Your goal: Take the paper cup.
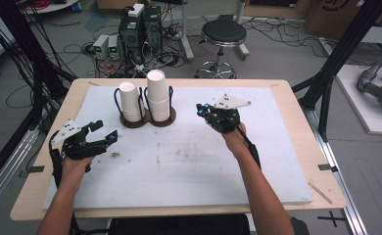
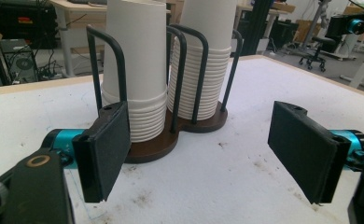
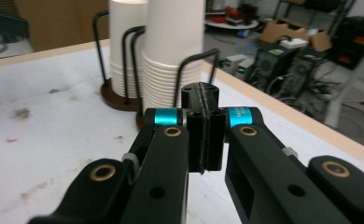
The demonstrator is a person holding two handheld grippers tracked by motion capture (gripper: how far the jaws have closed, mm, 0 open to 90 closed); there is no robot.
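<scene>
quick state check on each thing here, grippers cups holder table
left gripper: open, jaws wide apart, holding nothing, aimed at the cups
right gripper: shut, pads pressed together, nothing between them
left cup stack: upright in the holder, shorter of the two
right cup stack: upright in the holder, taller
holder: standing on the table, both slots filled
table: white top, smudged with dark marks

I see even, soft overhead light with faint shadows and no glare; the high view is slightly soft, and both gripper views blur the background.
</scene>
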